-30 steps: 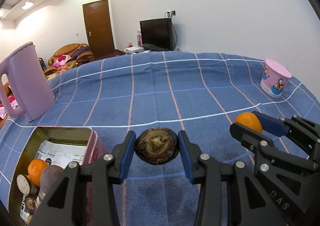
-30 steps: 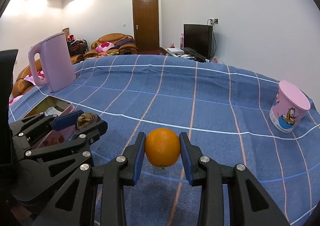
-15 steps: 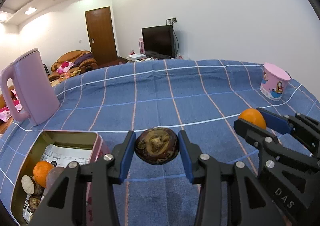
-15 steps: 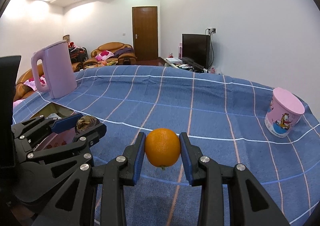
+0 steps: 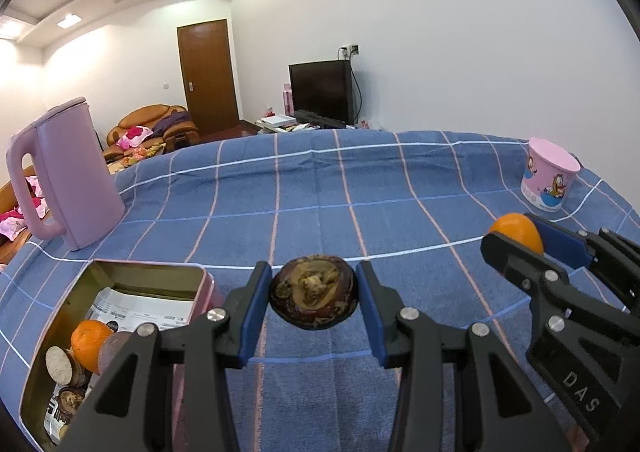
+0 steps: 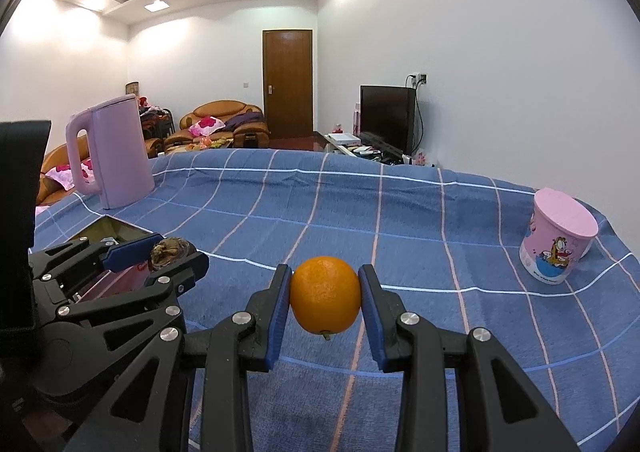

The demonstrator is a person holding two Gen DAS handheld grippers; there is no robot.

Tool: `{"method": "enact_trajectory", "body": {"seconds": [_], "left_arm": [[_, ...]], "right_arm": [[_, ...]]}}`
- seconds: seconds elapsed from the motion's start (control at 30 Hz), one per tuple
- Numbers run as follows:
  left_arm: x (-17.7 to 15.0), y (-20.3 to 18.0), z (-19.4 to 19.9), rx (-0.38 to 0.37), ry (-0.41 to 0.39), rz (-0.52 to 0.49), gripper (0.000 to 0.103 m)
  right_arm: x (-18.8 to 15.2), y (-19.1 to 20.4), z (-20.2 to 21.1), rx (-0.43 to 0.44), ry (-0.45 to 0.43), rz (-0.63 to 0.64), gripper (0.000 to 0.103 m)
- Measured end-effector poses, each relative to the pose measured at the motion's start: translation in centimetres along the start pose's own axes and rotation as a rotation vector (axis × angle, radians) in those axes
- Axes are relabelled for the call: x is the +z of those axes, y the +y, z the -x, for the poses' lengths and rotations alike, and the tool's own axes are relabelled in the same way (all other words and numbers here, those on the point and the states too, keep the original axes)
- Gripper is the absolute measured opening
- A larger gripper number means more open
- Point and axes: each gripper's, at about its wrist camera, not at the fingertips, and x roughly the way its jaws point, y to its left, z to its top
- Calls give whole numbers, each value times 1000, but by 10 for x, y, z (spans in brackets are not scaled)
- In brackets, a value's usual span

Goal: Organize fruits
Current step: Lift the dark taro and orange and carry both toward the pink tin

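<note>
The task is looking partly done. The open tin [image 5: 132, 276] at the near left of the desk [image 5: 320, 192] is already holding several fruits: an orange one [image 5: 89, 342], a dark purplish one just beside it, and a few brown cut-faced pieces toward the tin's near end (what kind they are is hard to tell), all lying on printed paper.

Two more fruits are being carried, neither of them in the tin yet. The left gripper [image 5: 314, 302] is gripping a dark brown mangosteen [image 5: 313, 297], its jaws closed to the fruit's width with the blue pads pressing on both sides; the fruit is hanging above the cloth just to the right of the tin. The right gripper [image 6: 325, 302] is clamping an orange [image 6: 325, 295] in the same way, jaws narrowed onto the peel, and it is sitting well to the right of the tin.

No loose fruit is showing on the blue checked cloth around the tin. A lilac kettle [image 5: 66, 176] is standing behind the tin, and a pink cartoon cup [image 5: 550, 178] is standing far to its right, near the desk's edge.

What is left, judging from this, is dropping these two fruits into the tin, the mangosteen probably first since it is nearer.
</note>
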Motion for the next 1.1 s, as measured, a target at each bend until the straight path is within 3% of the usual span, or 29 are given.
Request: {"method": "enact_trajectory", "body": {"seconds": [1.1], "left_arm": [[-4, -1, 23, 49, -115, -1, 45]], "right_arm": [[-1, 1, 21, -24, -100, -2, 36]]}}
